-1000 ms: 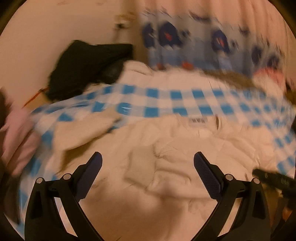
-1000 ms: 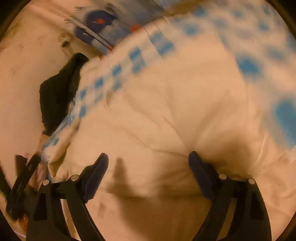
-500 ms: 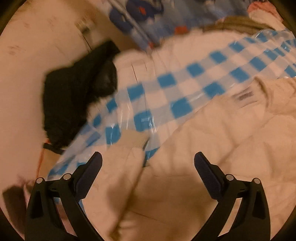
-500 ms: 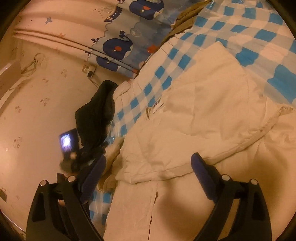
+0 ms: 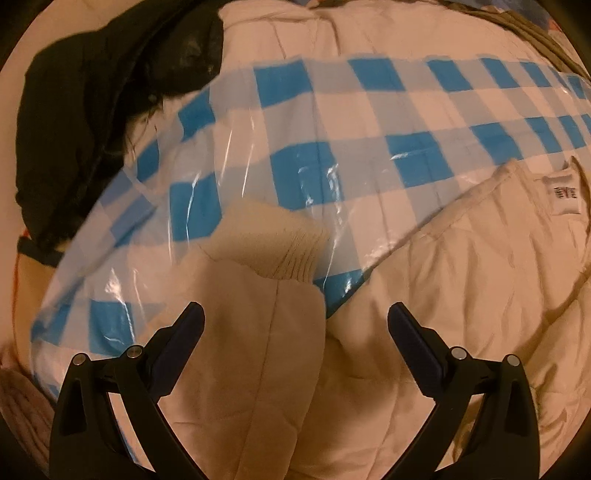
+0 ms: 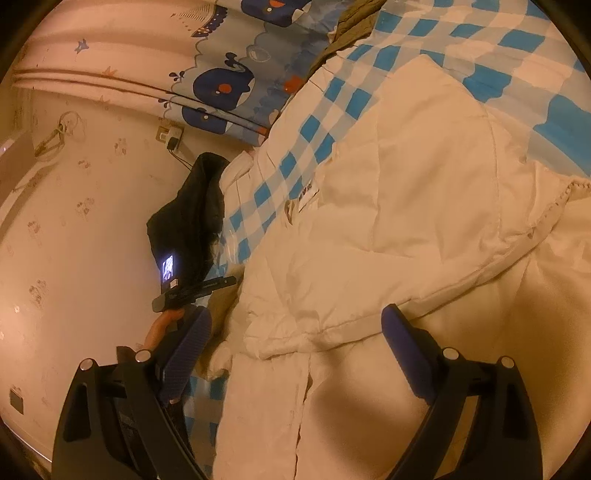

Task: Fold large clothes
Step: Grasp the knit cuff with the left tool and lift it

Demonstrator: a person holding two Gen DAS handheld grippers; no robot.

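Observation:
A large cream padded jacket (image 5: 461,280) lies spread on a blue-and-white checked plastic sheet (image 5: 332,122). Its left sleeve (image 5: 251,332), ending in a ribbed cuff (image 5: 273,240), lies right under my open, empty left gripper (image 5: 295,325). A neck label (image 5: 565,195) shows at the right. In the right wrist view the jacket (image 6: 424,206) has one part folded over, its hem edge running between the jaws of my open, empty right gripper (image 6: 295,328). The left gripper's body (image 6: 195,288) shows at the jacket's left edge.
A black garment (image 5: 92,122) lies heaped at the sheet's left edge, also in the right wrist view (image 6: 192,218). A whale-print curtain (image 6: 229,81) hangs behind, beside a wall with a socket (image 6: 170,136). A brown cloth (image 6: 351,26) lies at the far end.
My left gripper has swung left and down, closing on the sleeve and cuff. My right gripper has barely moved since half a second ago; it stays over the folded hem edge.

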